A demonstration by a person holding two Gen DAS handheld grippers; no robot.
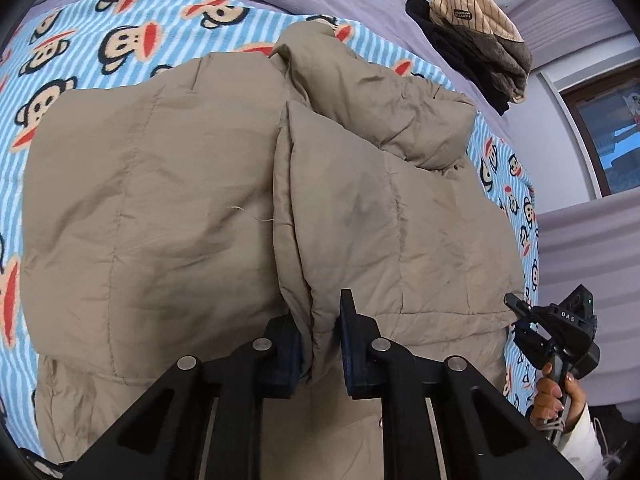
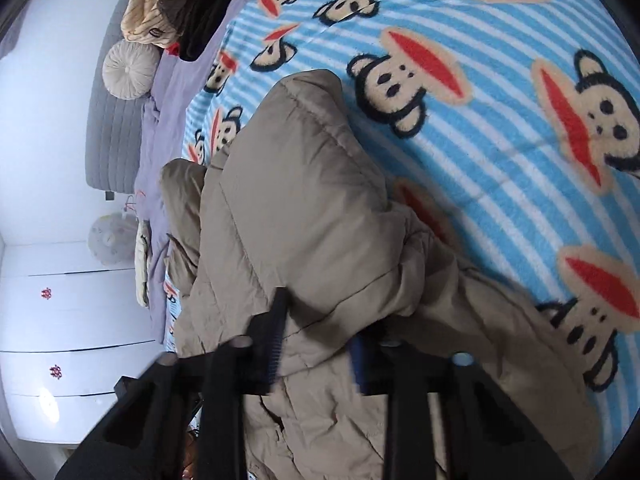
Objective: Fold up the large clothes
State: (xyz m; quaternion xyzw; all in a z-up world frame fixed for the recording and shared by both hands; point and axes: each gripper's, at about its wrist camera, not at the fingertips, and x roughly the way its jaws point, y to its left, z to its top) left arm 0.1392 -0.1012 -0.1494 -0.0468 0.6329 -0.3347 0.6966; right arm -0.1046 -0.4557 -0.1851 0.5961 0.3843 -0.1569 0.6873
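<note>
1. Your left gripper [image 1: 320, 344] is clenched on a fold of the puffy khaki quilted coat [image 1: 200, 200], low in the centre of the left wrist view
2. Your right gripper [image 2: 318, 344] grips a bunched part of the same coat [image 2: 304, 216]; that view is blurred
3. The coat lies across the blue-and-white striped fleece blanket with monkey faces [image 1: 120, 12], filling mid-frame
4. A pile of folded dark and beige clothes [image 1: 476, 36] sits upper right

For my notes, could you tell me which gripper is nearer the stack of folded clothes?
Right. The right gripper is on that side of the jacket; the left gripper sits mid-hem, farther from the stack.
</note>
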